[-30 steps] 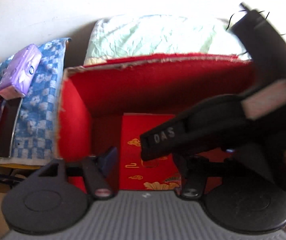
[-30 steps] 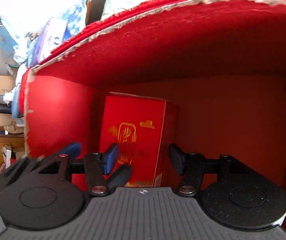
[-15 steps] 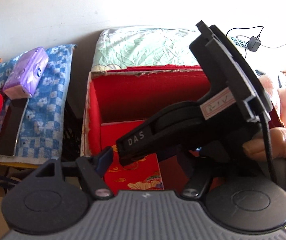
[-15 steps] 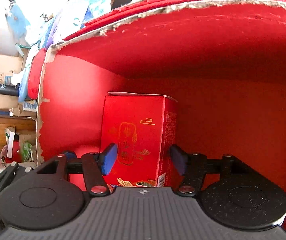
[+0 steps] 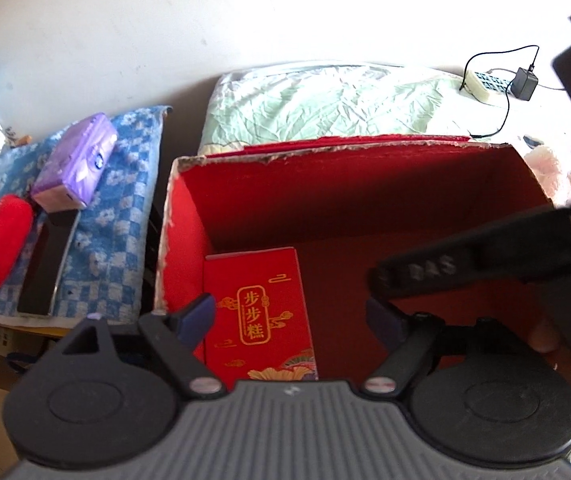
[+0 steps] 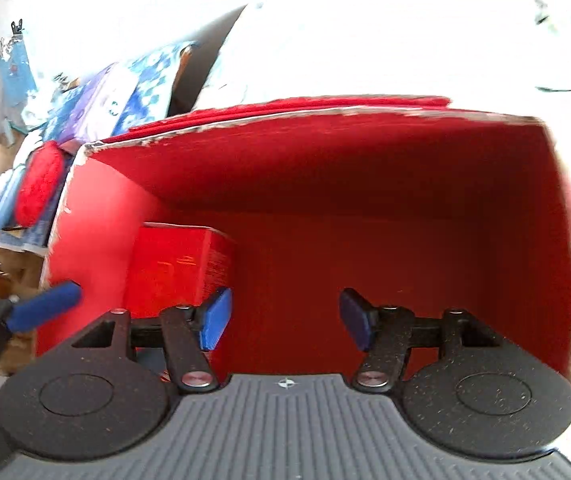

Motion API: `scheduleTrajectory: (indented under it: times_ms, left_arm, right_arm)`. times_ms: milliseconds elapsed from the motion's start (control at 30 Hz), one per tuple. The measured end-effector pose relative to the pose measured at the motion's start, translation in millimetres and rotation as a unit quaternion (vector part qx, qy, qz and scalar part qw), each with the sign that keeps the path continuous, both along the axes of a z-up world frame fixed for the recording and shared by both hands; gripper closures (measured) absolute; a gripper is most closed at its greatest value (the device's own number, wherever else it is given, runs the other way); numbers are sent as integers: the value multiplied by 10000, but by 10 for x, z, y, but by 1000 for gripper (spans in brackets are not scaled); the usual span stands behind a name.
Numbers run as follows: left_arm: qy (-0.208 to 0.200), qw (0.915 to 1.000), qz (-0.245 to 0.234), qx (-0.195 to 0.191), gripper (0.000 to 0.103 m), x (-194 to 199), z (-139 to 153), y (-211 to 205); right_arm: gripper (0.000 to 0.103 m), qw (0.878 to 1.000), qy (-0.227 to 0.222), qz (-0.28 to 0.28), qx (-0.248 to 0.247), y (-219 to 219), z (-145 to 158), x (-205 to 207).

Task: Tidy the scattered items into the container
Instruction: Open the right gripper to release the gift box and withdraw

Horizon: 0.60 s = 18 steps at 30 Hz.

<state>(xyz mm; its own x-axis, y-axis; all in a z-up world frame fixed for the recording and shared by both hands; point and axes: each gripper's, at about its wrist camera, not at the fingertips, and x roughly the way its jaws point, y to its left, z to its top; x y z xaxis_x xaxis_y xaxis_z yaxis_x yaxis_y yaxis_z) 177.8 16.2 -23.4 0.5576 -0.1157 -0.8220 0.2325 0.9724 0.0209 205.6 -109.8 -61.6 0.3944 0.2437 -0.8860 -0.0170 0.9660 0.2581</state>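
One carton [image 5: 259,304] in box [image 5: 325,148] left corner; both grippers [image 5: 289,316] [image 6: 283,316] wide apart, empty; careless exit risks catching the rim.

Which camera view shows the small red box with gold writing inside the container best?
The left wrist view: the small red box faces the camera, sharp, gold characters readable. In the right wrist view it is blurred, seen edge-on, print unreadable.

A flat red gift box with gold lettering [image 5: 259,300] lies in the open red cardboard container [image 5: 365,184], against its left wall. Left of the container, a purple tissue pack [image 5: 75,162] and a red oval case [image 5: 3,242] rest on a blue checkered cloth [image 5: 121,216]. A pale green quilted cushion [image 5: 325,102] sits behind the container.
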Motion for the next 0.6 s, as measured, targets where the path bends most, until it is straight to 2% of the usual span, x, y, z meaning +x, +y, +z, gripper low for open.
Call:
scheduleTrajectory:
  times_ms: [133, 367, 500, 600]
  left_arm:
    - [-98, 9998, 132, 131, 12, -119, 21, -105]
    - [-223, 9982, 501, 260, 11, -370, 77, -247]
    - [-307, 9966, 679, 355, 10, -540, 146, -320]
    - [-353, 9959, 763, 338, 9, -682, 193, -358]
  right_arm:
    - [31, 9992, -303, -148, -194, -161, 88, -225]
    - [31, 9976, -631, -243, -160, -569, 266, -723]
    - [31, 9963, -831, -218, -87, -432, 361, -733]
    - [31, 9950, -982, -162, 9, -491, 462, -904]
